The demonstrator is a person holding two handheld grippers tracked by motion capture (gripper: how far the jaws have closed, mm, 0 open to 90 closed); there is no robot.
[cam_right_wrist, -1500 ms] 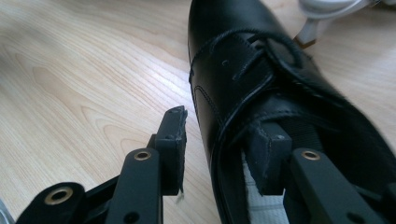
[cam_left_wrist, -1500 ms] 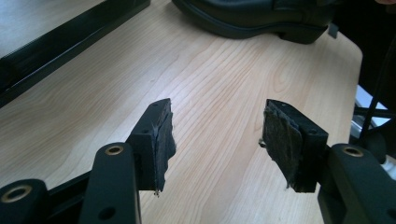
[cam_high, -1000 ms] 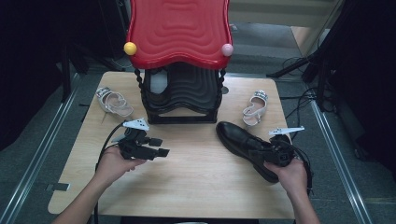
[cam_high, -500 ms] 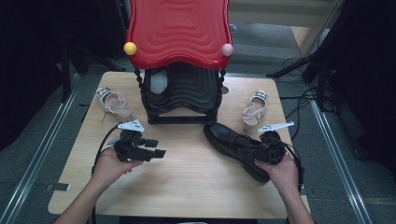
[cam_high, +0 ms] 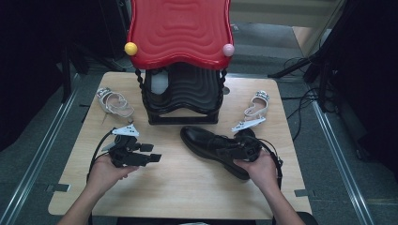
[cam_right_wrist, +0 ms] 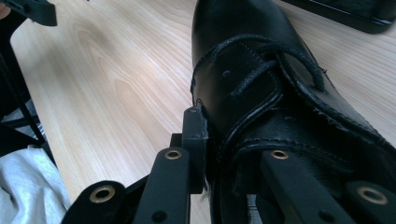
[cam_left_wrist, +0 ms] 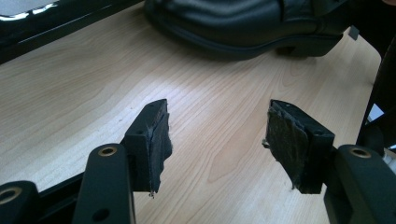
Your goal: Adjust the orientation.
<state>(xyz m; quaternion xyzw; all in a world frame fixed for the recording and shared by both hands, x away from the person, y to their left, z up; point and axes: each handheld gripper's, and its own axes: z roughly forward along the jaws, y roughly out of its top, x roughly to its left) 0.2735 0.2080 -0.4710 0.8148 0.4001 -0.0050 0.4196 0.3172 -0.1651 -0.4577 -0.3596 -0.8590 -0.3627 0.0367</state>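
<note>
I am holding the black shoe [cam_high: 213, 146] at centre right of the worktop [cam_high: 187, 187], my right gripper [cam_right_wrist: 224, 140] clamped on its collar, left gripper [cam_left_wrist: 217, 140] wide open and empty; next, probably lifting it toward the rack [cam_high: 183, 93].

Both forearms enter from the bottom edge of the high view. The left hand [cam_high: 105, 171], at lower left, grips the left gripper [cam_high: 152, 158] with its jaws pointing toward the frame's right; in the left gripper view they stand wide apart, with nothing between the worn pads [cam_left_wrist: 161, 140]. The right hand [cam_high: 260, 168], at lower right, holds the right gripper [cam_high: 224, 151] pointing left, its jaws clamped on the black shoe [cam_high: 206, 143], one outside the collar and one inside.
</note>
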